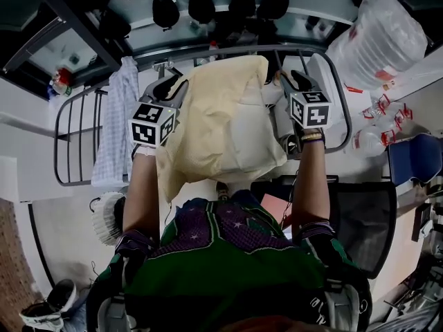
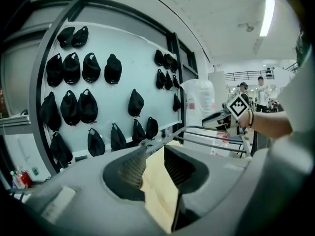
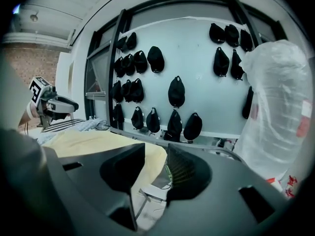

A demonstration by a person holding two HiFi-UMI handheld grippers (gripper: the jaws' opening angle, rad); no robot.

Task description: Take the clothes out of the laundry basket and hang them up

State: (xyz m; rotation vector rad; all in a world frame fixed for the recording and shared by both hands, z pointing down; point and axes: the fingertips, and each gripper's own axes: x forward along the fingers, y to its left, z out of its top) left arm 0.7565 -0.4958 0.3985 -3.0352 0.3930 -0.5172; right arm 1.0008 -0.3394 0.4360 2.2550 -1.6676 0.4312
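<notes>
This looks like a large indoor work hall or test lab with a laundry corner staged in it, not a home. A pale wall panel (image 2: 123, 58) in a dark metal frame (image 2: 45, 53) carries rows of hanging black caps (image 2: 78, 107), like a display. A strip light (image 2: 268, 16) runs along a high white ceiling, and farther back people (image 2: 261, 90) stand near an upper railing (image 2: 248, 73). One side wall is bare brick (image 3: 29, 65). A metal drying rack (image 1: 82, 137) with a checked shirt (image 1: 114, 130) and a yellow garment (image 1: 221, 116) stands beside a big clear bag (image 1: 381, 40) of plastic bottles.
</notes>
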